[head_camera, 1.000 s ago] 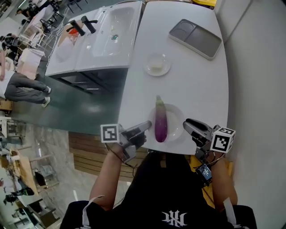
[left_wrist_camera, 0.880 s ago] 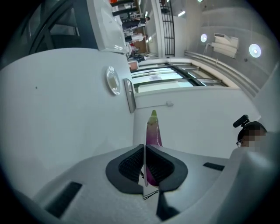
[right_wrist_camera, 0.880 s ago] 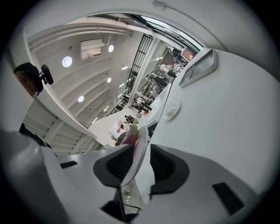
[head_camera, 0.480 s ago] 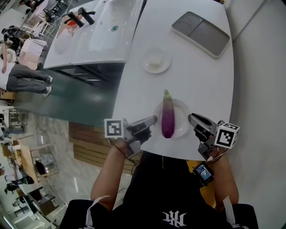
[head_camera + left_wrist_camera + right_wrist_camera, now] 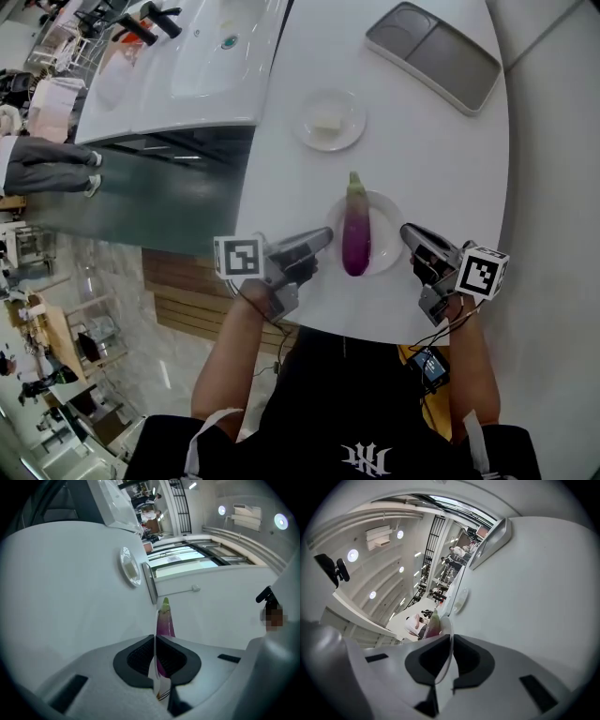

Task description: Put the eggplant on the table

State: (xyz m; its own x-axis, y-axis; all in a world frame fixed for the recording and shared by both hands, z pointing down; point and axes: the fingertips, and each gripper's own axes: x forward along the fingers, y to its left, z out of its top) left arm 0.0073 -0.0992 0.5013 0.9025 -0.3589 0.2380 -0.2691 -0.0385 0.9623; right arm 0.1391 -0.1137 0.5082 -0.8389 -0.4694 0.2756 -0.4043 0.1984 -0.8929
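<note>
1. Looking down from the head view, I see the eggplant: long and glossy purple, paler toward its green stem end, which points away from me.
2. It lies lengthwise on a small white plate near the close edge of the white tabletop.
3. My left hand-held gripper reaches in from the left and is clamped on the plate's left rim, pads meeting on the thin edge.
4. My right hand-held gripper comes in from the right, its jaws closing with the plate's right rim between them.
5. Both forearms stretch forward, 1 on either side of the plate.
</note>
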